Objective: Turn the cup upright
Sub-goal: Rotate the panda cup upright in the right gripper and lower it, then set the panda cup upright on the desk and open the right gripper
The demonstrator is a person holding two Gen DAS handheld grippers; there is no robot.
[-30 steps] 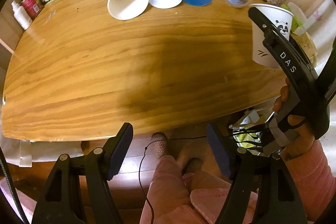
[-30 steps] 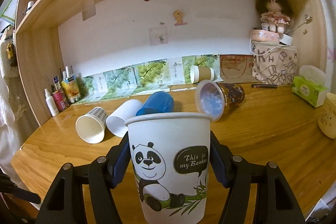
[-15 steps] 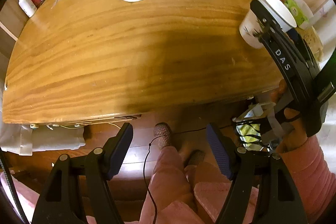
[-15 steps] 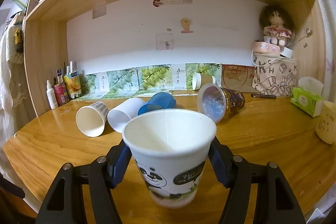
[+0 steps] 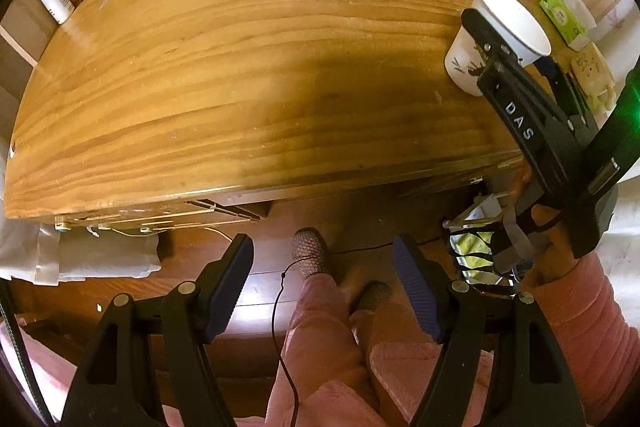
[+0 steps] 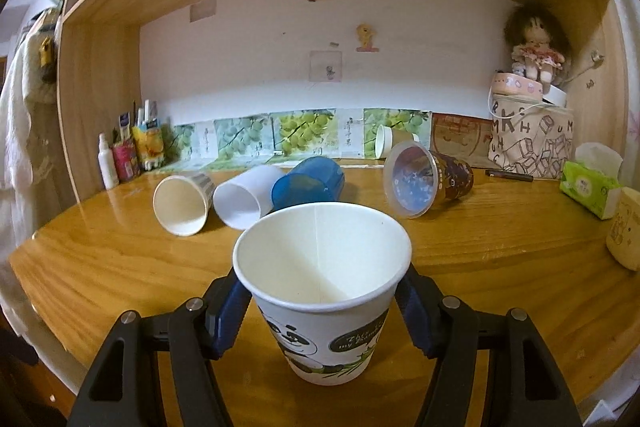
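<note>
A white paper cup with a panda print (image 6: pixel 324 291) stands upright, mouth up, between the blue pads of my right gripper (image 6: pixel 322 311), which is shut on it low over the wooden table (image 6: pixel 120 267). In the left wrist view the same cup (image 5: pixel 496 35) is at the table's right side, held by the right gripper. My left gripper (image 5: pixel 322 287) is open and empty, off the table's front edge, above the floor and the person's legs.
Several cups lie on their sides at the back: a white paper cup (image 6: pixel 182 199), a white plastic cup (image 6: pixel 244 201), a blue cup (image 6: pixel 308 181), a clear-lidded tub (image 6: pixel 424 183). Bottles (image 6: pixel 128 155) stand back left; a tissue pack (image 6: pixel 590 187) and bag (image 6: pixel 528 135) are back right.
The right gripper has lowered the panda cup toward the table and tipped forward, so the cup's open mouth now shows. The left gripper has drawn back and risen, still open.
</note>
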